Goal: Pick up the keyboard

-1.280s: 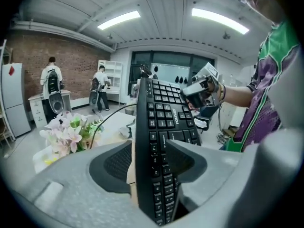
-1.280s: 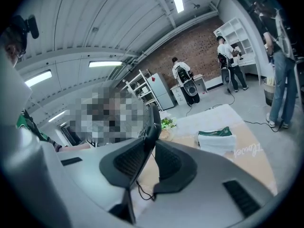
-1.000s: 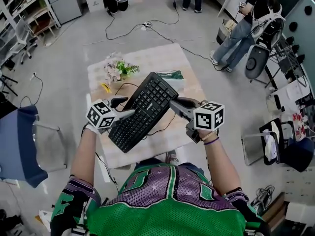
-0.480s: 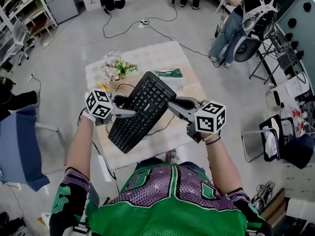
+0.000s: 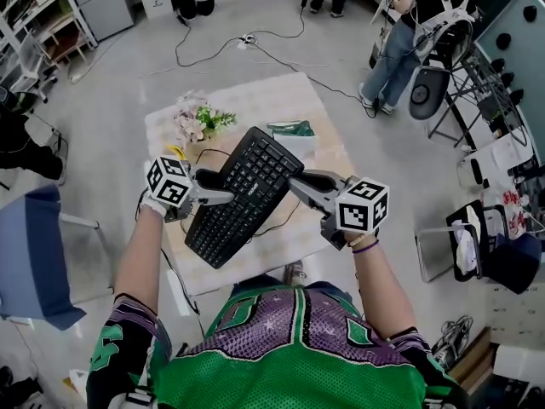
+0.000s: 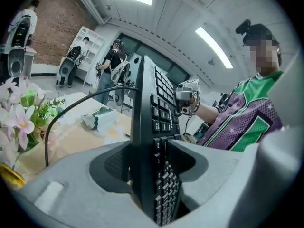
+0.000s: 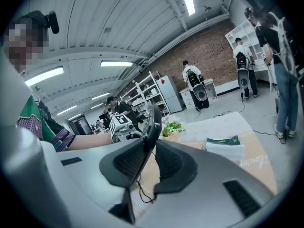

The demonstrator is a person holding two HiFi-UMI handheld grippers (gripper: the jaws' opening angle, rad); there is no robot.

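A black keyboard (image 5: 243, 194) hangs tilted above the table (image 5: 255, 100), gripped at both long edges. My left gripper (image 5: 223, 186) is on its left edge. In the left gripper view the keyboard (image 6: 152, 108) stands edge-on between the jaws of the left gripper (image 6: 149, 151); they are closing and the pads touch both faces. My right gripper (image 5: 294, 181) holds the right edge. In the right gripper view the thin keyboard (image 7: 151, 122) is pinched between the dark pads of the right gripper (image 7: 150, 146). Its black cable (image 5: 281, 216) trails down to the table.
On the table lie a bunch of pink flowers (image 5: 197, 119), a green-and-white packet (image 5: 294, 132) and a small yellow item (image 5: 176, 152). A blue chair (image 5: 34, 254) stands at the left. People and speakers stand at the far right (image 5: 400, 41). Cables cross the floor (image 5: 255, 45).
My left gripper has turned and shifted slightly up and left in the head view, and the keyboard has tilted a little with it. The right gripper has stayed where it was.
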